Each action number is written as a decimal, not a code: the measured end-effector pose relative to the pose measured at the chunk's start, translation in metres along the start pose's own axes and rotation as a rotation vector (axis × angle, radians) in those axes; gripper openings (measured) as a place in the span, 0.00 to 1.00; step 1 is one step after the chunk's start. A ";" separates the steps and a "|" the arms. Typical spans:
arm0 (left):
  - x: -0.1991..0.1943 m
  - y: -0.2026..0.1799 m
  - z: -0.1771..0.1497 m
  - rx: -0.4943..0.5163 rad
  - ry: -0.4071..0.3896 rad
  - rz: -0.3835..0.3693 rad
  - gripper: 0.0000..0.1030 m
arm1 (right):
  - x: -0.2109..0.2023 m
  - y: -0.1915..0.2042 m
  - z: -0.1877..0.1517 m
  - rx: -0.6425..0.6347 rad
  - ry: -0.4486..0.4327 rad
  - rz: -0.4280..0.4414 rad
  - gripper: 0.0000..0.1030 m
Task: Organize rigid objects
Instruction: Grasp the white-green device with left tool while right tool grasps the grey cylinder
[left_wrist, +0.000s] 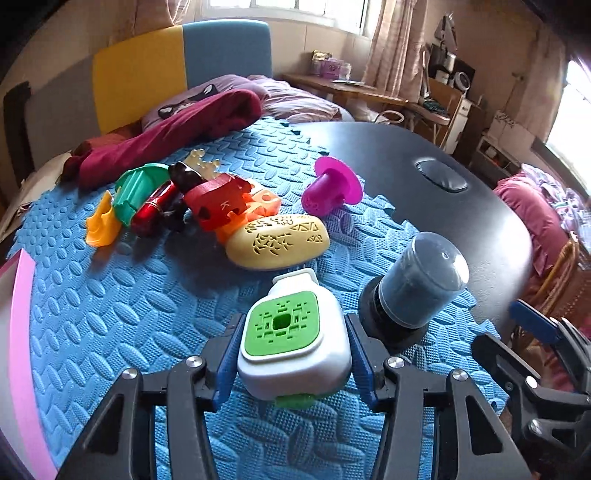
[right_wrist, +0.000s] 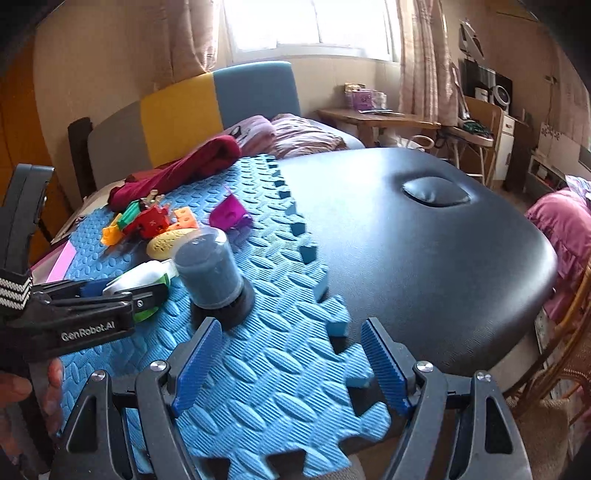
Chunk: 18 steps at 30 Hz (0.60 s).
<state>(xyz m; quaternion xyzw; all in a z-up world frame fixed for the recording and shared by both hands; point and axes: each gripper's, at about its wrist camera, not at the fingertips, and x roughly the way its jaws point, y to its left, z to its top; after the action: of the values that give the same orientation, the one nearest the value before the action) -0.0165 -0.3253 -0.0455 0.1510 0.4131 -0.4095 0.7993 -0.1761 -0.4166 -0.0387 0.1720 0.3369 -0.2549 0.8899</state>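
My left gripper (left_wrist: 293, 350) is shut on a white box with a green vented lid (left_wrist: 291, 332), holding it just over the blue foam mat (left_wrist: 110, 314). The same box shows in the right wrist view (right_wrist: 136, 277). A dark jar with a clear domed cap (left_wrist: 413, 288) stands upside down to the right of it; it also shows in the right wrist view (right_wrist: 210, 273). My right gripper (right_wrist: 291, 365) is open and empty above the mat's near edge, the jar ahead and to its left.
A pile of toys lies at the back left: a yellow vented shell (left_wrist: 277, 240), a red block (left_wrist: 218, 199), a green piece (left_wrist: 136, 188), an orange piece (left_wrist: 101, 225). A magenta flanged cup (left_wrist: 332, 188) lies apart. The black padded table (right_wrist: 424, 240) extends right. A pink-edged board (left_wrist: 22, 350) is at the left.
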 end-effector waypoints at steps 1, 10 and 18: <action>-0.001 0.003 -0.001 -0.006 -0.004 -0.013 0.52 | 0.001 0.002 0.001 -0.005 -0.003 0.013 0.72; -0.019 0.026 -0.017 -0.060 -0.013 -0.033 0.51 | 0.018 0.027 0.008 -0.045 -0.038 0.074 0.65; -0.045 0.045 -0.030 -0.109 -0.051 -0.033 0.51 | 0.041 0.040 0.015 -0.047 -0.024 0.061 0.65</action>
<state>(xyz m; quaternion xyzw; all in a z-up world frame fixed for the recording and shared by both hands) -0.0119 -0.2563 -0.0328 0.0902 0.4166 -0.4032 0.8098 -0.1192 -0.4056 -0.0506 0.1579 0.3265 -0.2216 0.9052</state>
